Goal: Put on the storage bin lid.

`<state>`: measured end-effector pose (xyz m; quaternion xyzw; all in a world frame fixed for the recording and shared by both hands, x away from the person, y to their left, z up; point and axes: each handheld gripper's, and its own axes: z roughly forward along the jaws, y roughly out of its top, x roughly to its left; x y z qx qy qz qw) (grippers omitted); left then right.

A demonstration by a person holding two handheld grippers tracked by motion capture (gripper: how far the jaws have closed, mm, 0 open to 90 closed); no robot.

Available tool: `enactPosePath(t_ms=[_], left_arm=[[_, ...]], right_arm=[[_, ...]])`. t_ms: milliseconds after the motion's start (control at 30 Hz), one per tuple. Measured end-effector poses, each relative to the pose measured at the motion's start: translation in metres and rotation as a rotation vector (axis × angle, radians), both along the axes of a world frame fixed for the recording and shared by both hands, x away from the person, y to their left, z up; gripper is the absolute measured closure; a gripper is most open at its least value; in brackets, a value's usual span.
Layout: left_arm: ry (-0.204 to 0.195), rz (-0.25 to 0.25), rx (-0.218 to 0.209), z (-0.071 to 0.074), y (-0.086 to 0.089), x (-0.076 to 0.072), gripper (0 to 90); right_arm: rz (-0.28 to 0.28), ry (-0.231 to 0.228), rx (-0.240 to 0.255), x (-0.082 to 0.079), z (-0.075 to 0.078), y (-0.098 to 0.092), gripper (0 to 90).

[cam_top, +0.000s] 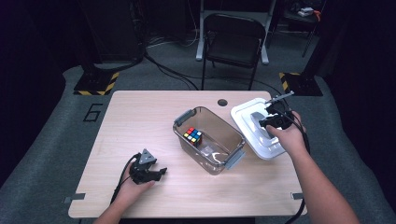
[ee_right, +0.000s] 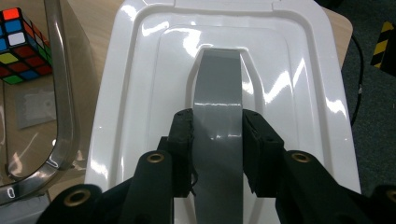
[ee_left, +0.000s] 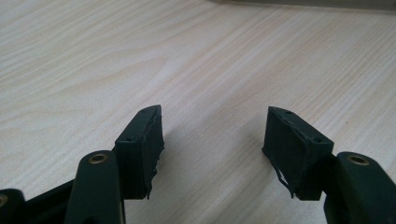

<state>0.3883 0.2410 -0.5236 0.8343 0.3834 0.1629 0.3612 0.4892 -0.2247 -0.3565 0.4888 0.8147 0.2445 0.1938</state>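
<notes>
Your right gripper (ee_right: 217,140) clamps the grey handle (ee_right: 218,116) of the white lid (cam_top: 250,122), just right of the clear bin (cam_top: 208,139). Your left gripper (cam_top: 158,173) rests open, empty, nearer you.

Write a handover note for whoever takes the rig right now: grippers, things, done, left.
Right gripper: shut on the grey handle of the white lid, beside the bin.
Left gripper: open, holding nothing, low over the table.
Clear bin: mid-table, uncovered, Rubik's cube inside.
Done: lid gripped.
Left: probably seat the lid on the bin; whether to steady the bin with the left gripper is your call.
</notes>
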Motion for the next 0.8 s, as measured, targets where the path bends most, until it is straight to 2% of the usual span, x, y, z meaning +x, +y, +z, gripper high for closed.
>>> enactPosePath(t_ms=[467, 800], left_arm=[[0.000, 0.000, 0.000, 0.000, 0.000, 0.000, 37.5], [0.001, 0.000, 0.001, 0.000, 0.000, 0.000, 37.5]], right_arm=[[0.012, -0.019, 0.006, -0.004, 0.019, 0.001, 67.0], [0.062, -0.043, 0.020, -0.009, 0.035, 0.015, 67.0]])
